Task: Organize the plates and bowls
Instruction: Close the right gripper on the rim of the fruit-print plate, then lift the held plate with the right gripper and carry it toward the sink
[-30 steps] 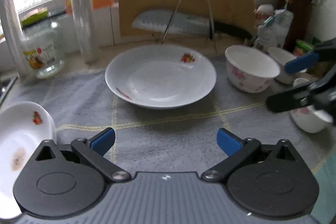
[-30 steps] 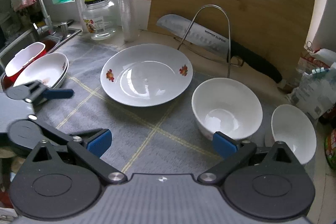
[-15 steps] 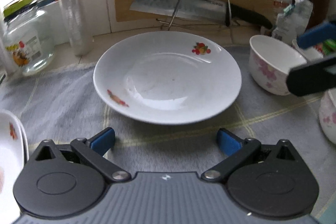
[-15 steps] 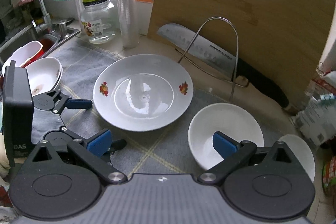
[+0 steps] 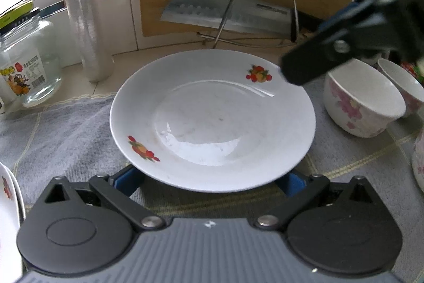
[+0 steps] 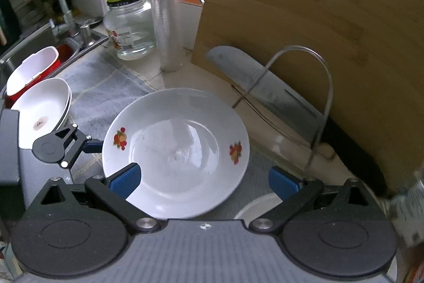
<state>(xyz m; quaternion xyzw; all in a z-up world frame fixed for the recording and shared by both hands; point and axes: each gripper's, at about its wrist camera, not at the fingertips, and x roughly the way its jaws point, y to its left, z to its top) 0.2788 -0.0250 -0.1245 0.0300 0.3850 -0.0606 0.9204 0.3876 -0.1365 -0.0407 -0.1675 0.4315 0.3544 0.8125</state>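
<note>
A white plate (image 5: 212,121) with fruit prints lies on the grey mat; it also shows in the right wrist view (image 6: 175,153). My left gripper (image 5: 212,181) is open, its blue pads under the plate's near rim. My right gripper (image 6: 204,179) is open above the plate's right side, and it shows in the left wrist view (image 5: 344,44) over the plate's far right rim. A white flowered bowl (image 5: 363,100) stands right of the plate, a second one (image 5: 405,86) behind it. Stacked white dishes (image 6: 42,110) sit at the left.
A wire rack (image 6: 296,94) holds a cleaver (image 6: 265,92) against a wooden cutting board (image 6: 331,17) behind the plate. A glass jar (image 6: 129,25) and a plastic wrap roll (image 6: 164,4) stand at the back left. The sink (image 6: 34,44) with a tap is far left.
Both grippers moved in toward the plate. The left pads have slid under its near rim. The right gripper moved left from over the bowl to over the plate.
</note>
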